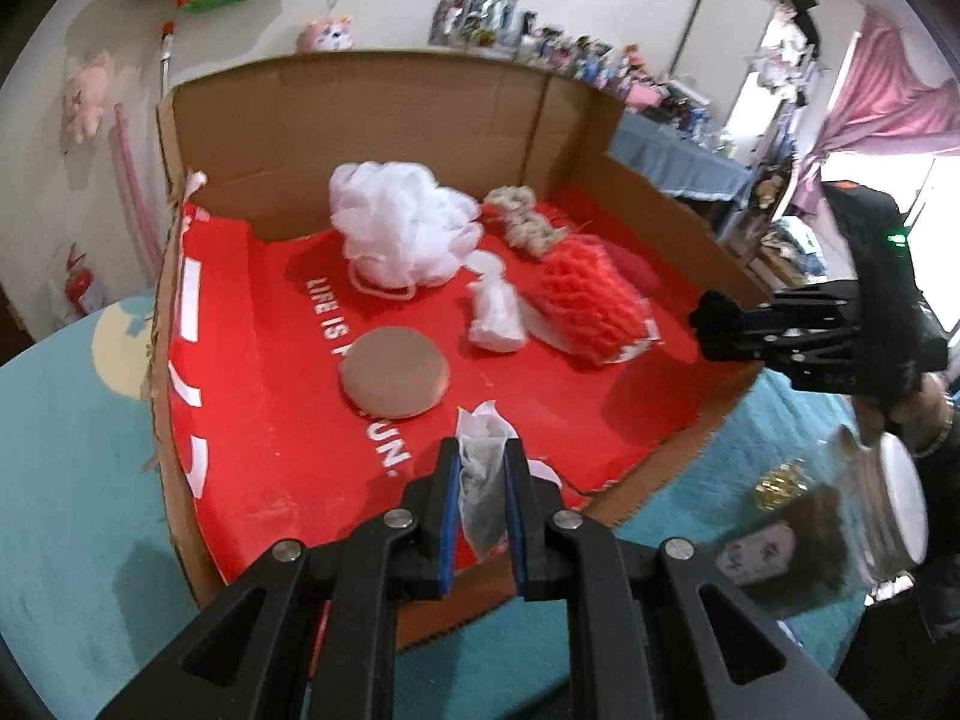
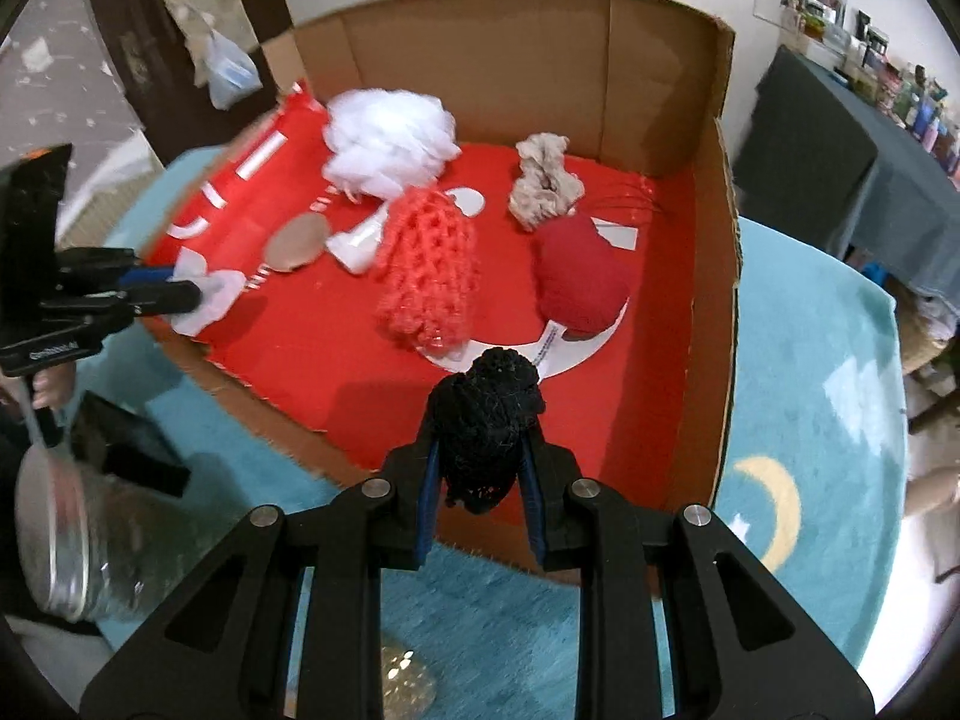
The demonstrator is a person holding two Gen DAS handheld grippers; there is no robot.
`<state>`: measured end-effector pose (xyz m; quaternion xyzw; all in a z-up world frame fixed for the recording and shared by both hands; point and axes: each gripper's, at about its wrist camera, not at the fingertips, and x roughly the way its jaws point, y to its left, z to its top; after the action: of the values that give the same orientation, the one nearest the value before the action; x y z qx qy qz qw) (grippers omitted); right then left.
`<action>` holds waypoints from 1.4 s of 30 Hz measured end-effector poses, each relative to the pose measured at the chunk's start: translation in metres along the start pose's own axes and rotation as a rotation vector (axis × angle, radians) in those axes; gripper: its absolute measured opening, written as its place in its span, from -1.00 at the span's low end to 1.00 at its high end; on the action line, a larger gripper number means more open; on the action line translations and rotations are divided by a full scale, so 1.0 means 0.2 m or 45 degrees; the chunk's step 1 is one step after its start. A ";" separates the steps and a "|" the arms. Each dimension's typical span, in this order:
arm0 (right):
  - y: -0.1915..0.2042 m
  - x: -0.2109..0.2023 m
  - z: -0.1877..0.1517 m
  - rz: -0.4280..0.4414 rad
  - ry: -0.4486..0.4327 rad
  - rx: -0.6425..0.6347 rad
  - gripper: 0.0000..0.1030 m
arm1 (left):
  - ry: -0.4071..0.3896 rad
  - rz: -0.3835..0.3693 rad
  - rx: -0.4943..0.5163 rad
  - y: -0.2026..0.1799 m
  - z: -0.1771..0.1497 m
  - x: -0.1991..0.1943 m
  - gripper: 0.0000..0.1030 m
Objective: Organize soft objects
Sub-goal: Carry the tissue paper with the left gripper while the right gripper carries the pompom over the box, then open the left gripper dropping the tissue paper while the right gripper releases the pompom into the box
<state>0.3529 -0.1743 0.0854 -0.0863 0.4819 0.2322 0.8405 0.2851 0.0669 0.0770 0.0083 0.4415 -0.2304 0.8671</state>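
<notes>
Both grippers tilt downward over the cardboard box (image 1: pixel 372 114)'s near edge. The left gripper (image 1: pixel 483 468) pinches a white pouch (image 1: pixel 480 480), while the right gripper (image 2: pixel 483 468) clamps a black mesh ball (image 2: pixel 486 420) above the red lining.

In the open cardboard box (image 2: pixel 660 60), the white mesh bath pouf (image 2: pixel 390 141) lies at eleven o'clock, the red knitted ball (image 2: pixel 579 276) at two.

Left gripper (image 1: pixel 483 468), right gripper (image 2: pixel 483 420): angled downward, jaws clamped on loads.
</notes>
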 end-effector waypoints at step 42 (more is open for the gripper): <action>0.05 0.17 0.04 -0.215 0.157 -0.089 -0.53 | 0.038 0.134 -0.004 0.00 0.02 0.08 0.05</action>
<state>0.3698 -0.1527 0.0618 -0.1700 0.5151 0.1715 0.8224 0.2971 0.0601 0.0671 0.0336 0.4537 -0.1837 0.8714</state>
